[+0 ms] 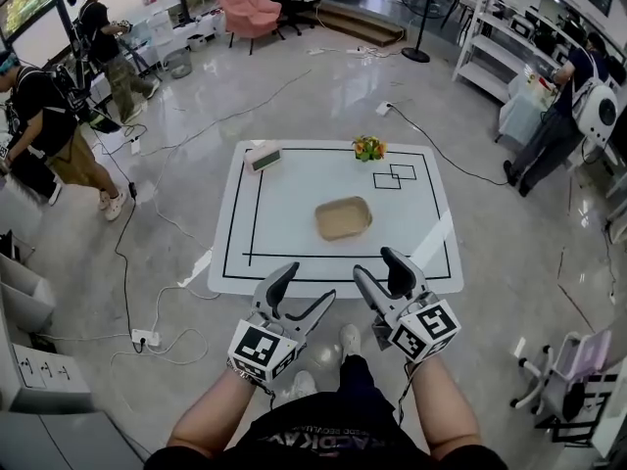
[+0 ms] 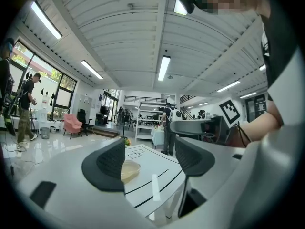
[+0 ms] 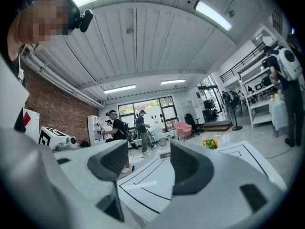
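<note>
Beyond left gripper (image 1: 306, 284) and right gripper (image 1: 375, 265), both jaws apart, a table (image 1: 289, 228) bears tray (image 1: 343, 217) and flowers (image 1: 369, 148)

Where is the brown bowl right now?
In the head view the brown bowl sits near the middle of the white table, slightly right, with the colourful bunch beyond it at the far edge.

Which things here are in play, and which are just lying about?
In play, likely:
left tool, open and empty
right tool, open and empty
tan tray, the thing nearest to them on the white table

Lying about:
colourful bunch and white box at the table's far edge
pink armchair
</note>
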{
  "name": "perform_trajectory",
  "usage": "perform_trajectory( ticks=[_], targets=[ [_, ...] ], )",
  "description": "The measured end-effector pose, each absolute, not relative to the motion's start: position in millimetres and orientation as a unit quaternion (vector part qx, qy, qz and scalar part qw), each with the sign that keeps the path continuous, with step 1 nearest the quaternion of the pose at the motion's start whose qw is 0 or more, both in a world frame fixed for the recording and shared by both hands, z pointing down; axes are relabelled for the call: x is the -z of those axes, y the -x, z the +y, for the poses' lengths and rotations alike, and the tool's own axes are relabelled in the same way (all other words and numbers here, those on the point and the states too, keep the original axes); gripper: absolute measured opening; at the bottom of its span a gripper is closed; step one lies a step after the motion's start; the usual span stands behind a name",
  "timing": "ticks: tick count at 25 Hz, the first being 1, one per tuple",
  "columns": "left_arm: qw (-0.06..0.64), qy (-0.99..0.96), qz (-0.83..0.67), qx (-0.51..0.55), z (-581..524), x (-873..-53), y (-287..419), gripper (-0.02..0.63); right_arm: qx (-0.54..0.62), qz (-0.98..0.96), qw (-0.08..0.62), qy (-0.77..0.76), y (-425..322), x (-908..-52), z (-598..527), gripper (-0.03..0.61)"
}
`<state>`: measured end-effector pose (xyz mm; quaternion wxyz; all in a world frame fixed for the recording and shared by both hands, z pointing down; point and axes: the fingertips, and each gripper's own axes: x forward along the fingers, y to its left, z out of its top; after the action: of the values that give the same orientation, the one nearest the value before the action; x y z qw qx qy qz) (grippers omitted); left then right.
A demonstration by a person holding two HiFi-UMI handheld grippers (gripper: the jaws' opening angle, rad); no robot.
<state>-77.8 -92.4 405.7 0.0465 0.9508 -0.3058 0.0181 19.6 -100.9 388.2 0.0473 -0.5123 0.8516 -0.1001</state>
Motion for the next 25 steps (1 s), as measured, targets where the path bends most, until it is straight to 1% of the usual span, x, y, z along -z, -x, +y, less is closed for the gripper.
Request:
perform_trajectory(
  ticks=[8,25],
  targets=[
    [0.060,-0.945,-0.321,-0.025,-132,-418,45,0.318,0.142,0.852,0.050,0.502,-57,-415,-151,0.261],
    [0.083,-0.934,-0.345,-0.038,-207,-449,-6,0.318,0.245,0.833,0.048,0.494,-110,-494,-244,0.261]
  ],
)
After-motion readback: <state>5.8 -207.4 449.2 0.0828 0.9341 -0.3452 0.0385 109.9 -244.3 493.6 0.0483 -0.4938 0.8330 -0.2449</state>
